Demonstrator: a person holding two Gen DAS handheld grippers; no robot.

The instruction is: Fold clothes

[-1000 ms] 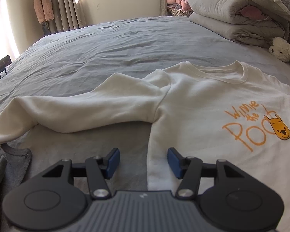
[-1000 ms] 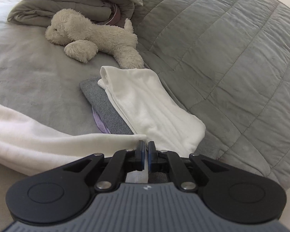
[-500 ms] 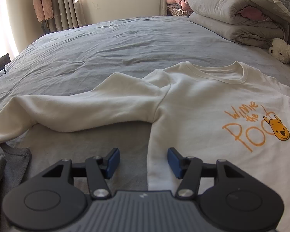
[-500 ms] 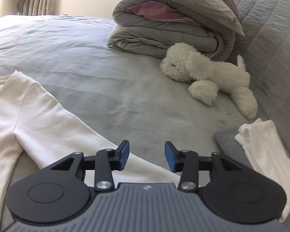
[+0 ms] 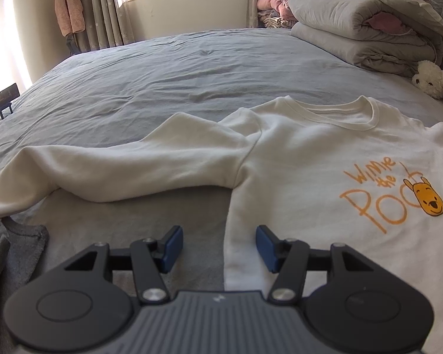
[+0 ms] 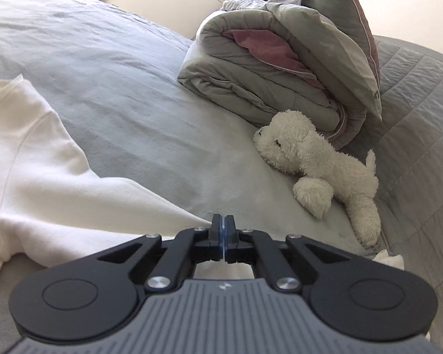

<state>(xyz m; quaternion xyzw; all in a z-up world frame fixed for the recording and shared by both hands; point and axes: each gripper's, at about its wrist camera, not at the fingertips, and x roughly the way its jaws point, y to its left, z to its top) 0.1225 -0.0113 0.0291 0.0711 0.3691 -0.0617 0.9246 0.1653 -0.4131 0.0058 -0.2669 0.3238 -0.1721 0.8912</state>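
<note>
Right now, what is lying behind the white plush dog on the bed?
Behind the plush dog lies a folded grey duvet with a pink lining, pillow on top. Whatever is behind the duvet is hidden.

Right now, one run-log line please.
sweatshirt flat on bed | left gripper open over hem | right gripper shut at sleeve
</note>
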